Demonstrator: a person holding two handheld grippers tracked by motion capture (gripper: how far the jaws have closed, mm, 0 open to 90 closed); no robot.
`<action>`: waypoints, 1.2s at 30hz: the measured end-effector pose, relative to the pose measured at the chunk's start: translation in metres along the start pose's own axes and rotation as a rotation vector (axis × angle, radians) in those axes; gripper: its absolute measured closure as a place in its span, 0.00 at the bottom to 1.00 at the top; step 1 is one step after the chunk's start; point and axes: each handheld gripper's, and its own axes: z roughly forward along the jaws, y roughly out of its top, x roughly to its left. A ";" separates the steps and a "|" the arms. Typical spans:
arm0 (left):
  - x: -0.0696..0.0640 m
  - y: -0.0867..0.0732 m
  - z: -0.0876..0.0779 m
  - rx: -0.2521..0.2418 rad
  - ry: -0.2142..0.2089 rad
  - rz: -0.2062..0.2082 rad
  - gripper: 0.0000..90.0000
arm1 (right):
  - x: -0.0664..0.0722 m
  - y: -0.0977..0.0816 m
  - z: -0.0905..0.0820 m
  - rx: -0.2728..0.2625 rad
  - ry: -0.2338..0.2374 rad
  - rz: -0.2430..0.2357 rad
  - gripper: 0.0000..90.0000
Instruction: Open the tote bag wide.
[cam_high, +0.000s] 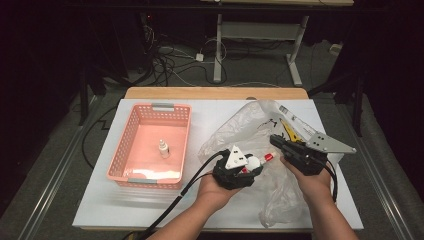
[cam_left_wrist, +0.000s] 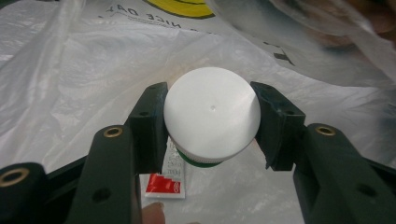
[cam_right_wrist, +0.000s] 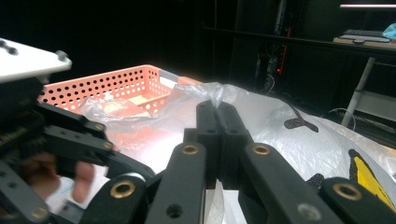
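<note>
While left tool (cam_left_wrist: 211, 122) clamps white-capped bottle (cam_left_wrist: 211, 113), bag (cam_high: 240, 125) bunched around

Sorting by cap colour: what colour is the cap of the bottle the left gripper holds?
White, on the round bottle cap; the left gripper view shows it best.

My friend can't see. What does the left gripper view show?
Two black jaws of the left gripper squeeze the round white cap of a bottle, seen end-on. Behind it lies a crinkled clear plastic bag, with a small red-and-white packet below the cap.
</note>
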 end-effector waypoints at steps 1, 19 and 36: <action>0.000 0.000 0.004 0.001 -0.002 -0.003 0.54 | 0.000 0.000 0.000 -0.003 0.002 0.000 1.00; -0.005 -0.004 0.069 0.062 0.002 -0.007 0.54 | -0.003 0.003 -0.006 -0.022 -0.007 0.005 1.00; -0.003 -0.006 0.079 0.072 0.007 -0.030 0.45 | -0.003 0.001 -0.005 -0.015 0.000 0.013 1.00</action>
